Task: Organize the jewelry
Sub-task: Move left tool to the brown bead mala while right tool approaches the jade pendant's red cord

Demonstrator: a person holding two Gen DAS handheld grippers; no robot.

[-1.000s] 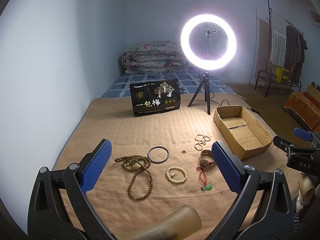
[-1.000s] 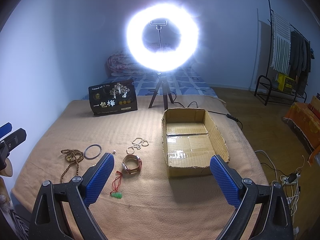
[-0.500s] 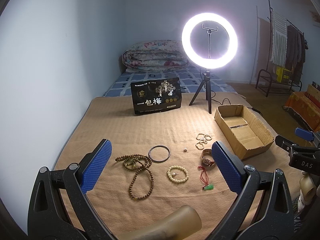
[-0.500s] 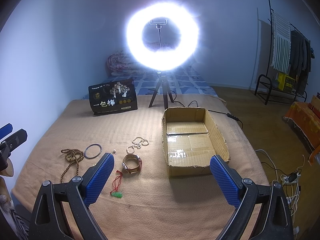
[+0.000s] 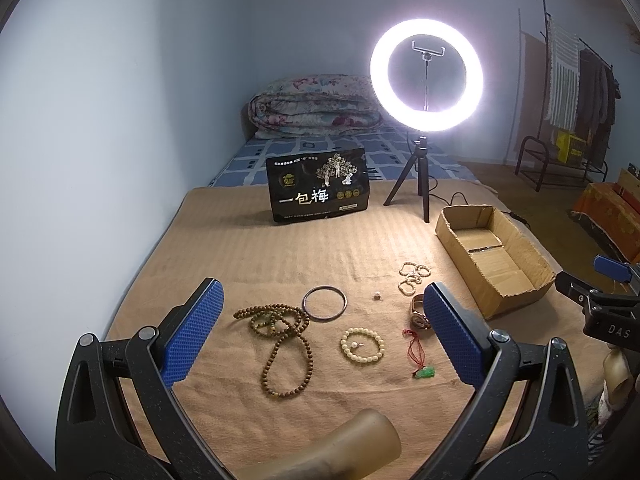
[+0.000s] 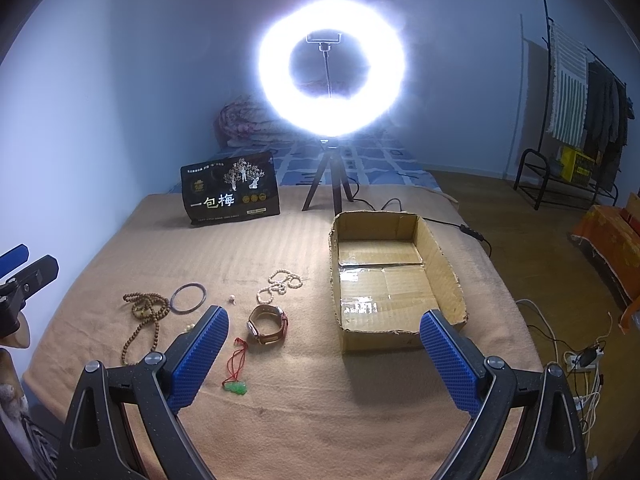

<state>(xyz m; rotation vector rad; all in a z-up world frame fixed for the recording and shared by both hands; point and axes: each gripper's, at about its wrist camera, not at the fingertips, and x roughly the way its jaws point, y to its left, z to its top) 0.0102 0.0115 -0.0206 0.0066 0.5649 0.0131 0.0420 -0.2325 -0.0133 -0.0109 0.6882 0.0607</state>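
Left wrist view, both grippers (image 5: 320,336) (image 6: 324,356) wide apart, empty, above blanket (image 5: 320,248).

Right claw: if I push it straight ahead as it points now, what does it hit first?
Probably the near wall of the cardboard box, between the open right claw fingers; depth is uncertain.

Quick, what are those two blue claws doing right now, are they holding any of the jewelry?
Left gripper: open, holding nothing, above the beads.
Right gripper: open, holding nothing, near the cardboard box.
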